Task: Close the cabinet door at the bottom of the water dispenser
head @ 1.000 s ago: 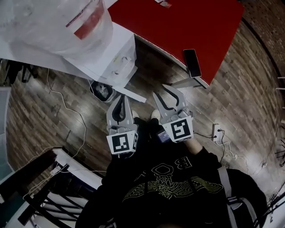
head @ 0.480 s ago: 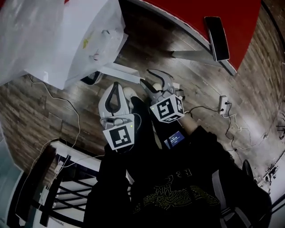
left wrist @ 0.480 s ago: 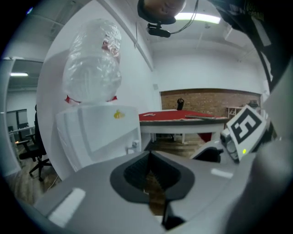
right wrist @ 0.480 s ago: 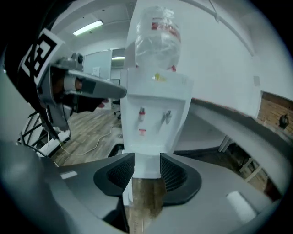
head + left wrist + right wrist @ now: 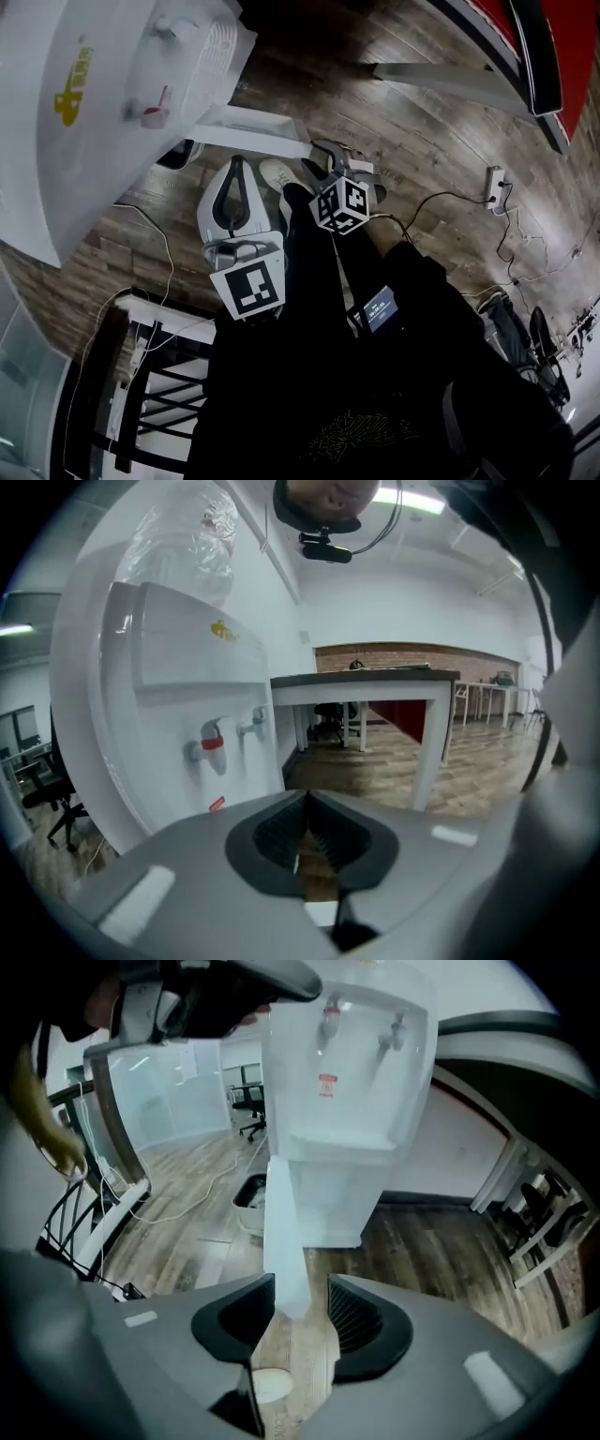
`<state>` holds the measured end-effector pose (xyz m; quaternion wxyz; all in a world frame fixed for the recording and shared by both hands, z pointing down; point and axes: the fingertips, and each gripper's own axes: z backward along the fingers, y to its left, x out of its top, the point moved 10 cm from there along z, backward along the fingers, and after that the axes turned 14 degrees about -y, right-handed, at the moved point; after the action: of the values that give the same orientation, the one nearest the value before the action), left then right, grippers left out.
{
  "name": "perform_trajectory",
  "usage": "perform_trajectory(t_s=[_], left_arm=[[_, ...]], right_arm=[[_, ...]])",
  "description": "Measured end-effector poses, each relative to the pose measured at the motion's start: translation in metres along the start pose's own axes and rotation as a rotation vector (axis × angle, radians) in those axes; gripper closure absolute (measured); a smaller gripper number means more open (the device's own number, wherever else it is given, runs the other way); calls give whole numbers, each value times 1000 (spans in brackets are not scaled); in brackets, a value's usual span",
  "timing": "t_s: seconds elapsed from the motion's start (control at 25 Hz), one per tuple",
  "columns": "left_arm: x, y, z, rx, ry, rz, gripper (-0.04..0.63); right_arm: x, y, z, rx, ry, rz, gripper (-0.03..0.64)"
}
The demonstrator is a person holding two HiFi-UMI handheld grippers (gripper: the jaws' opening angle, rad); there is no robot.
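Right gripper [image 5: 301, 1284], freshly opened, astride door [image 5: 284, 1213]

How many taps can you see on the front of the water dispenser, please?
2. In the left gripper view, the red-handled tap sits at the left of the water dispenser recess, and the pale tap is just right of it. None appears hidden.

The water dispenser [image 5: 103, 122] is white plastic, smooth and glossy, with a red plastic tap lever [image 5: 213, 743]. Its cabinet door [image 5: 281, 1232] is a smooth white panel with a dull sheen. The left gripper [image 5: 305, 797] and right gripper [image 5: 302, 1290] are matt grey plastic with dark ribbed pads [image 5: 356, 1316]. The floor [image 5: 441, 141] is grainy wood-look planking, lightly glossy. The person's top [image 5: 309, 394] is black cloth
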<state>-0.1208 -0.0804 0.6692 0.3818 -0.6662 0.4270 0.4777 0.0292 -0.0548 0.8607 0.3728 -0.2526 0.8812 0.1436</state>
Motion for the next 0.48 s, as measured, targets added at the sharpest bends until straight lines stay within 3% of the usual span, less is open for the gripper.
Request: perform_trajectory(t_s=[0.24, 0.48], left_arm=[[-9, 16, 10, 5, 33, 13, 588], [-6, 32, 9, 35, 16, 35, 588]], right_arm=[[-12, -4, -12, -119, 59, -38, 453], [-4, -62, -29, -252, 43, -86, 489]])
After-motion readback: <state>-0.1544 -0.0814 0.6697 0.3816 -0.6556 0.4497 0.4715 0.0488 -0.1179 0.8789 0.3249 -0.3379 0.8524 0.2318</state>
